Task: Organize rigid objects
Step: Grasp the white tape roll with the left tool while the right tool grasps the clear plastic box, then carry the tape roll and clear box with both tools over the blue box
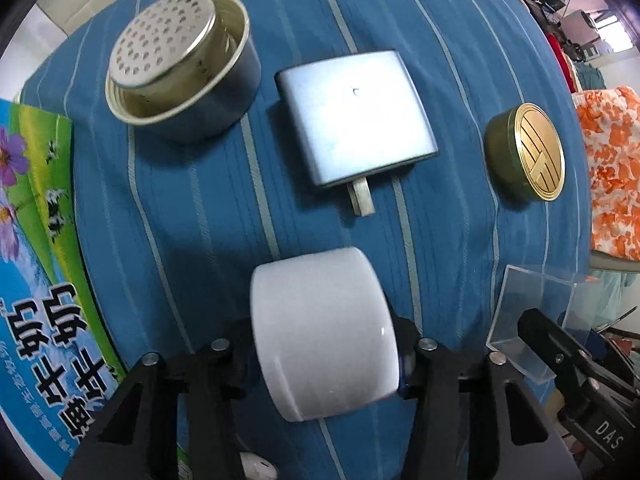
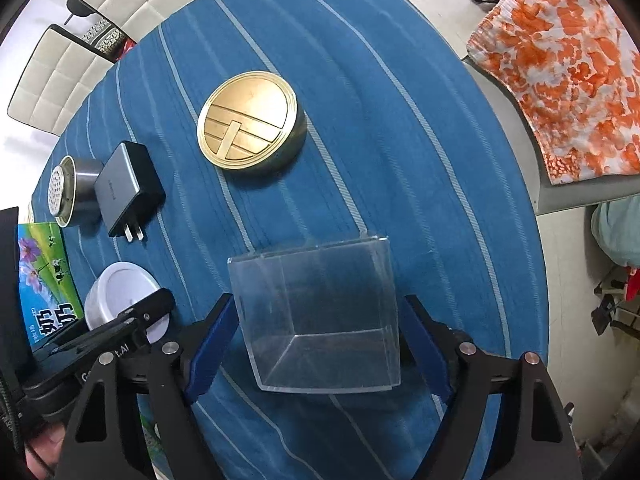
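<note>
My left gripper is shut on a white round container, held just above the blue striped cloth; it also shows in the right wrist view. My right gripper has its blue pads against both sides of a clear plastic box, also seen in the left wrist view. Beyond lie a grey plug charger, a gold round tin and a steel can with a perforated insert.
A colourful milk carton lies at the left table edge. An orange patterned cloth covers a seat to the right. White chairs stand behind the table.
</note>
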`<state>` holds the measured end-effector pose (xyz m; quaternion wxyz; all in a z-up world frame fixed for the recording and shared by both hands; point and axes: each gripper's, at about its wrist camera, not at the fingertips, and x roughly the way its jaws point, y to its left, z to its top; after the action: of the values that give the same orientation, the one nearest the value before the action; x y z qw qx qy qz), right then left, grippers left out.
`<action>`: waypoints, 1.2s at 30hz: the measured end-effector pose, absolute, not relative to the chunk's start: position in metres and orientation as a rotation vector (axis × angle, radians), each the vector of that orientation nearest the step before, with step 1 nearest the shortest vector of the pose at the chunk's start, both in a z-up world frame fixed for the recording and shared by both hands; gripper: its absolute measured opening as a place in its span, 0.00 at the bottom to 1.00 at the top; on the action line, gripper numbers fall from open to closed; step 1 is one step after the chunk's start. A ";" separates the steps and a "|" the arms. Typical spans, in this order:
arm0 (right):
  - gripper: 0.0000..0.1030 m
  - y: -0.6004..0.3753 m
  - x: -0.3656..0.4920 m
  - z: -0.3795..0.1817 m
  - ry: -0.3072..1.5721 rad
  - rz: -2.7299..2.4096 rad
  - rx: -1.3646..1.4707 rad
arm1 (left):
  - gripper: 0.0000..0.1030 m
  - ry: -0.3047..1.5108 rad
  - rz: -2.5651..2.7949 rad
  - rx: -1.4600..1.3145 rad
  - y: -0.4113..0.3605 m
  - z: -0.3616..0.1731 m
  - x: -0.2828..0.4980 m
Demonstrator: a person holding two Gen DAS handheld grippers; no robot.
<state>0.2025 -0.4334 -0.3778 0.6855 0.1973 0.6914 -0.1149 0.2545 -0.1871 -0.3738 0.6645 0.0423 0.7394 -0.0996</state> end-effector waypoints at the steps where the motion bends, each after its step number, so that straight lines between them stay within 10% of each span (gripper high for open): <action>1: 0.81 -0.434 0.203 -0.379 1.550 -0.258 0.444 | 0.40 1.665 -0.222 0.102 -0.185 -0.373 0.255; 6: 0.65 -0.438 0.204 -0.388 1.577 -0.256 0.459 | 0.35 1.637 -0.218 0.122 -0.179 -0.367 0.253; 36: 0.61 -0.393 0.200 -0.313 1.446 -0.272 0.394 | 0.35 1.458 -0.236 0.129 -0.129 -0.225 0.228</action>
<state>0.1995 -0.3929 -0.3131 0.7236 0.1783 0.6553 -0.1232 0.2280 -0.1288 -0.2253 0.7376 0.0590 0.6640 -0.1075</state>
